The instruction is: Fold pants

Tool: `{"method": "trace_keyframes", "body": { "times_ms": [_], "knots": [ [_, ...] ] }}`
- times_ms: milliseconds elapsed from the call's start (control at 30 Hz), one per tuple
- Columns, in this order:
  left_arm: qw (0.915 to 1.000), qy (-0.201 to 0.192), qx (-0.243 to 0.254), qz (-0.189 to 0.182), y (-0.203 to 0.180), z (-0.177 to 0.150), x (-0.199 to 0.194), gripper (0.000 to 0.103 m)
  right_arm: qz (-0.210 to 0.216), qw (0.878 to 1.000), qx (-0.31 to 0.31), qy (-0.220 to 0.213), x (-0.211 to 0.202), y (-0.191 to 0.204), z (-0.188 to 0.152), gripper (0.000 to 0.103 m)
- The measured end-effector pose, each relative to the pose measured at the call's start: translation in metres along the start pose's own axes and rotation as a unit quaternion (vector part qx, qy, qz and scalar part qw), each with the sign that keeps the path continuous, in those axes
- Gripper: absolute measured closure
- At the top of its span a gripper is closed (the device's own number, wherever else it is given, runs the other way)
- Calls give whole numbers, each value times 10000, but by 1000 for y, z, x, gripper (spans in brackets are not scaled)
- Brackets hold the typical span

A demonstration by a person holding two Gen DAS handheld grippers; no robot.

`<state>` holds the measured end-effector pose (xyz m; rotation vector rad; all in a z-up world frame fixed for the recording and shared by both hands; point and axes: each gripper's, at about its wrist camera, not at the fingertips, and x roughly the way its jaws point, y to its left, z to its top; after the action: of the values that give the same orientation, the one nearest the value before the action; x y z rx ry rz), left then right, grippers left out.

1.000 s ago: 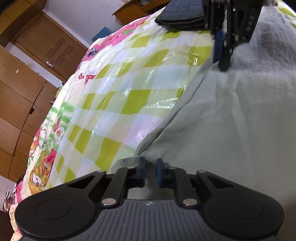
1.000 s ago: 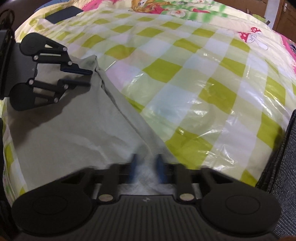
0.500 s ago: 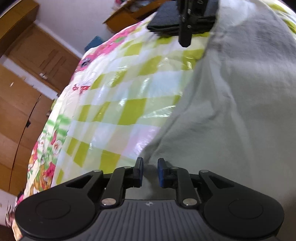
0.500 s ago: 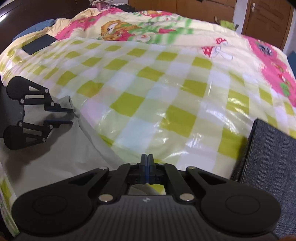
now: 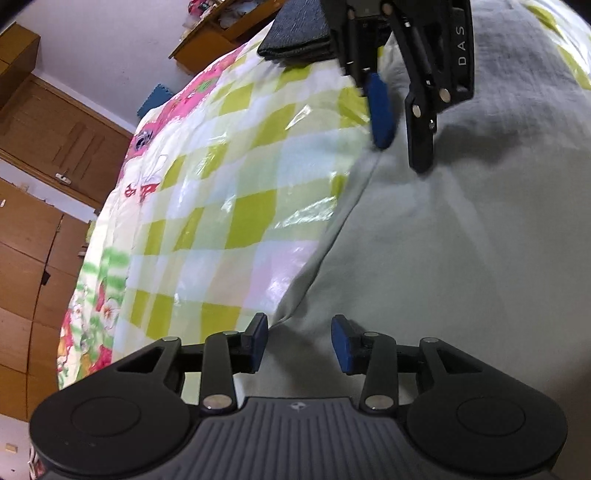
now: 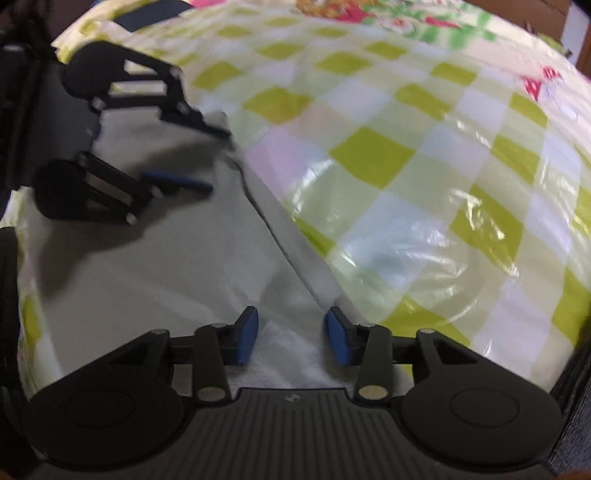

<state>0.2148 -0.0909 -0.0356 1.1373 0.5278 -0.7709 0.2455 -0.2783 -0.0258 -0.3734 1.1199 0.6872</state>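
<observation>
While both the left gripper (image 5: 299,341) and right gripper (image 6: 290,336) are hovering with jaws wide and gripping nothing, the pants (image 5: 461,258) are lying on the checkered bed cover (image 5: 236,177) with one long edge doubled over (judging by the layered seam), further folds seemingly remaining.

Checked bed cover (image 5: 229,206), grey pants (image 5: 461,258), dark folded cloth (image 5: 299,33)

We see brown wood wardrobe (image 5: 33,221) at left, pale wall (image 5: 122,48) behind, checked bedcover (image 5: 229,184) glaring under light.
</observation>
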Motion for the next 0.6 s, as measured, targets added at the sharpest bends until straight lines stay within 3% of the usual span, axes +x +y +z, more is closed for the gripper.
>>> {"method": "trace_keyframes", "body": {
  "times_ms": [33,100,367,500,567,600],
  "knots": [
    [10000,69,-28,48,2,-1,2,69,-83,10000,42,-12,-1,0,0,96],
    [9997,205,-25,107,2,-3,6,78,-114,9997,181,-91,-8,-3,-1,100],
    [9993,104,93,347,0,-3,-1,78,-116,9980,350,-511,-42,-2,2,102],
    [9995,-32,115,278,0,0,-5,76,196,9986,285,-405,-32,-3,1,93],
    [9997,-138,129,164,-1,3,-10,76,266,9991,168,-289,-22,-3,3,85],
    [9997,-198,128,79,-2,5,-12,75,354,9991,134,-215,-16,-4,4,75]
  ]
}}
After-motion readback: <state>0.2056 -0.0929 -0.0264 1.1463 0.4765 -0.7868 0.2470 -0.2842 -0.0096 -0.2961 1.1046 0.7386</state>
